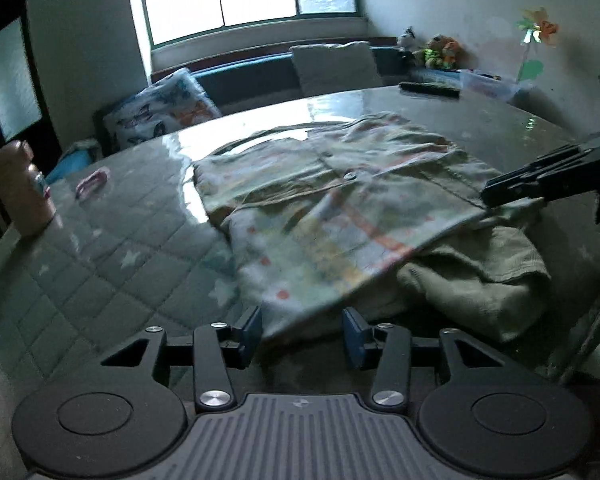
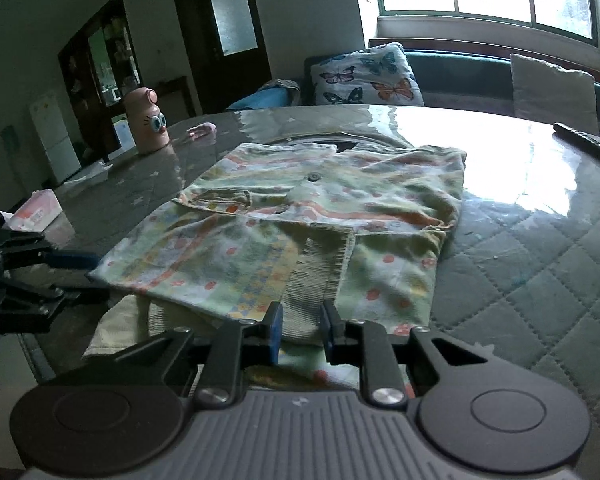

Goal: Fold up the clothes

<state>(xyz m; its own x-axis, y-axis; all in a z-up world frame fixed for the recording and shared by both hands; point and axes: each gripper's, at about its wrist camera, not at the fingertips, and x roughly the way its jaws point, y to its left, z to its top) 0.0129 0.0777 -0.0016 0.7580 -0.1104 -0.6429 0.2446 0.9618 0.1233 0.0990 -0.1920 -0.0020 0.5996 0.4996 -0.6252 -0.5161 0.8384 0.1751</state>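
My left tongs (image 1: 300, 334) are gaping open around the patterned shirt (image 1: 340, 200) hem. My right tongs (image 2: 300, 330) are standing partly open astride its ribbed cuff (image 2: 320, 276).

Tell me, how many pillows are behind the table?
2. The butterfly pillow leans on the bench at the left of the window, and the plain pale pillow sits farther right along the same bench. More could be hidden beyond the table.

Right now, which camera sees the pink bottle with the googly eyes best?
The right wrist view: the pink bottle stands sharp there, its eyes facing the camera. The left wrist view shows it blurred at the table's left edge, eyes not visible.
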